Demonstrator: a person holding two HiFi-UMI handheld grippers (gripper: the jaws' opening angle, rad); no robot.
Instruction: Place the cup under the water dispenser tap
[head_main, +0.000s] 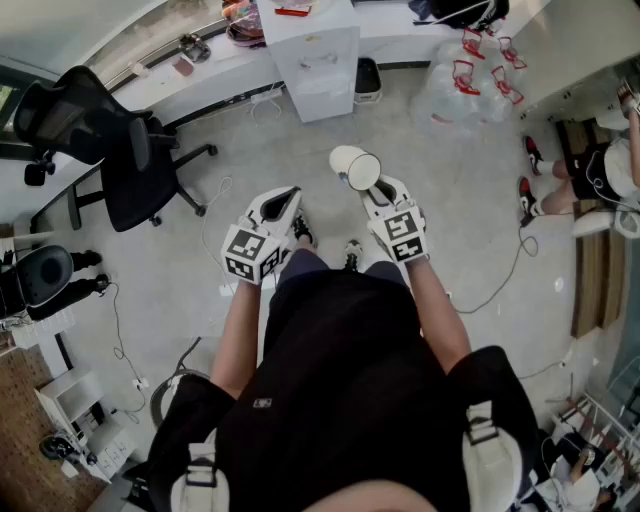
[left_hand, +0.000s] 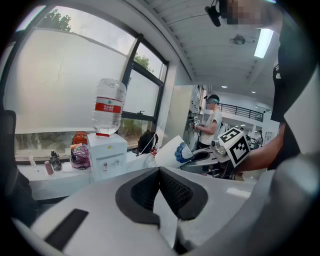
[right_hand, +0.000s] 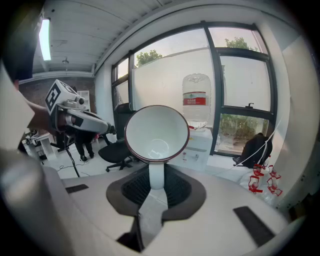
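- Cup (right_hand: 156, 134): white with a thin dark rim. It sits up in the air in the right gripper (right_hand: 156, 176), tipped on its side, and its open mouth faces back along the jaws.
- The right gripper's two dark pads are closed on the cup's white handle, which runs down between them in the right gripper view.
- From above, the cup (head_main: 355, 168) juts out past the tip of the right gripper (head_main: 372, 190), over the grey floor (head_main: 470, 230). It is well apart from the water dispenser (head_main: 315, 55).
- That dispenser is a white box on the pale counter (head_main: 200, 70) by the window, with a clear bottle (right_hand: 196, 100) bearing a red label upended on top.
- In the right gripper view the dispenser (right_hand: 197, 145) shows just behind the cup's right edge, further off across the room.
- The left gripper (head_main: 285, 205) is held beside the right one at about the same height. Its jaws are pressed together with nothing between them.
- The left gripper view shows its own closed tip (left_hand: 160, 172), and past it the cup (left_hand: 172, 150) with a blue mark on its side.
- A black office chair (head_main: 110, 150) stands on the floor to the left of the dispenser.
- A person in a white top (left_hand: 210, 120) stands in the background of the left gripper view.
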